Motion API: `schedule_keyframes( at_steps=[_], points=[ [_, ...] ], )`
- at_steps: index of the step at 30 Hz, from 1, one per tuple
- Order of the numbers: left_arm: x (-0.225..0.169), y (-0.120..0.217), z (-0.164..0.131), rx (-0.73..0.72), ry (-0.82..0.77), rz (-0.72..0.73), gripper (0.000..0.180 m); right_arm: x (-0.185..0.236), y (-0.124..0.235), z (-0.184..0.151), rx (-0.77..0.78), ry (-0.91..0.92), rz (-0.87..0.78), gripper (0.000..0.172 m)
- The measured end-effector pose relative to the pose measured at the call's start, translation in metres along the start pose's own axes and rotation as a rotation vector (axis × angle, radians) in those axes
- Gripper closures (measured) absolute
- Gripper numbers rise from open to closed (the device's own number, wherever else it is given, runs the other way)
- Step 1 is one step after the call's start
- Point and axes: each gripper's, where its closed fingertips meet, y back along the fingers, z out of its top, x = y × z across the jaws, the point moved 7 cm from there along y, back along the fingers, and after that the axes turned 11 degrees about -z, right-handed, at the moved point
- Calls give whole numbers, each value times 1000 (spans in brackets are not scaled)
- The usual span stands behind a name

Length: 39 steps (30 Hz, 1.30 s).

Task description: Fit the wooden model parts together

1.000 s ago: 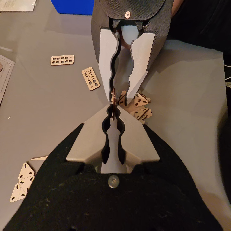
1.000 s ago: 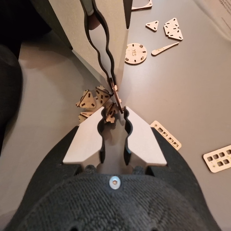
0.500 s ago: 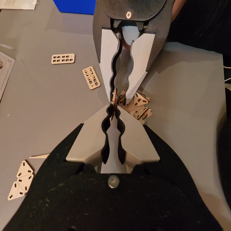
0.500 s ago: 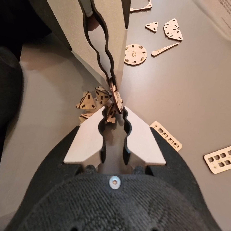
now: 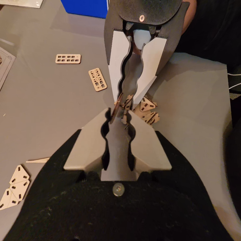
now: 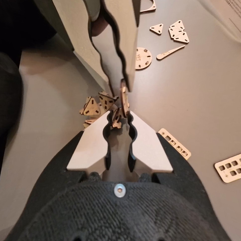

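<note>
Here, wooden disc [image 5: 116, 107] between both jaws.

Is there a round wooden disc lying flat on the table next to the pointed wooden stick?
Yes, in the right wrist view a round wooden disc lies flat on the grey table, just left of the pointed wooden stick.

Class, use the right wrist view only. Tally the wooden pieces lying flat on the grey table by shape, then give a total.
Rectangular slotted plates: 2
Round disc: 1
Pointer-shaped stick: 1
Single triangle: 1
Panel of joined triangles: 1
Curved piece, cut off by the top edge: 1
Total: 7
</note>
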Motion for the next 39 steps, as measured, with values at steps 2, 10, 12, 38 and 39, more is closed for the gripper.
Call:
schedule_keyframes(
  at_steps=[2, 10, 12, 38, 39],
  points=[
    [0, 3, -4, -13, 5, -14, 146, 0, 0, 0, -4, -7, 8, 151],
    [-5, -5, -20, -35, 57, -74, 121, 0, -1, 0, -15, -5, 13, 151],
    [-6, -7, -21, -35, 55, -50, 123, 0, -1, 0, -17, -7, 14, 151],
    [-11, -7, -22, -34, 46, -37, 152, -1, -1, -2, -20, -62, 41, 150],
    [-11, -7, -22, -36, 48, -38, 152, -1, -1, -2, -20, -68, 43, 150]
  ],
)
